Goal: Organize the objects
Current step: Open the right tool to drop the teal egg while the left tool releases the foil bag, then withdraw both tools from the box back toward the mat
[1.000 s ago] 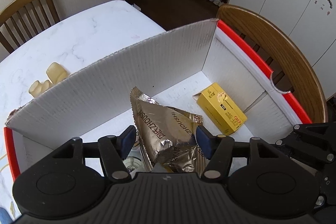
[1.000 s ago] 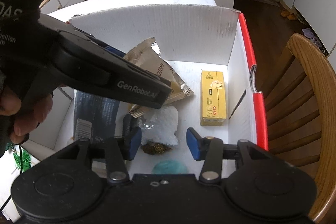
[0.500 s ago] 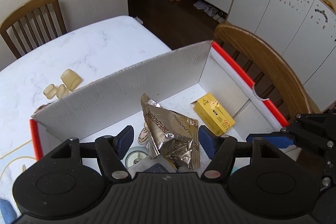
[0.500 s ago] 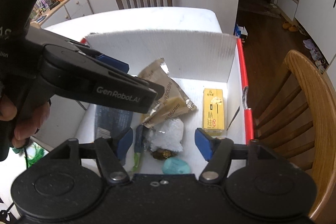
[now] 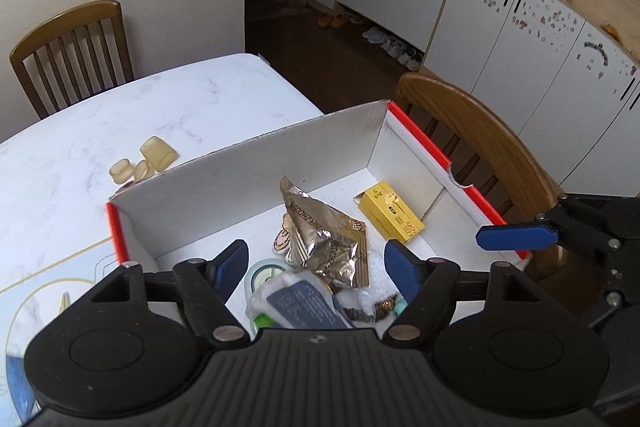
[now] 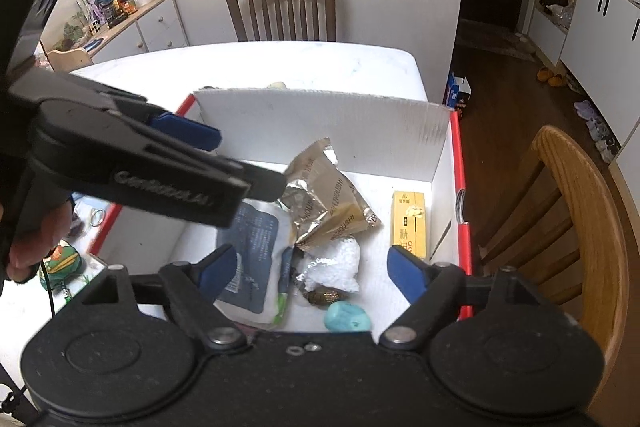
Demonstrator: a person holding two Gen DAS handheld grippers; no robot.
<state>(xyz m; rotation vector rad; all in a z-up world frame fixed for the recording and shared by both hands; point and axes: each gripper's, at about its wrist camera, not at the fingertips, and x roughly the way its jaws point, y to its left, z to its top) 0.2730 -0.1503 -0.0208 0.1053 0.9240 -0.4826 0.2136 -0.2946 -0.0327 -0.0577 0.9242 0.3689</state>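
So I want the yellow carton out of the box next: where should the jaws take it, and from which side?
Grip the yellow carton across its two long edges near the middle, coming straight down from above. It lies flat on the box floor, clear of the foil bag, with bare floor along both long sides.

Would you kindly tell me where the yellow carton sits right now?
In the right wrist view, the yellow carton lies flat inside the white cardboard box, near its right wall, right of the gold foil packet.

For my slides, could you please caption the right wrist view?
Open right gripper above a white cardboard box holding a gold foil packet, yellow carton and teal lump.
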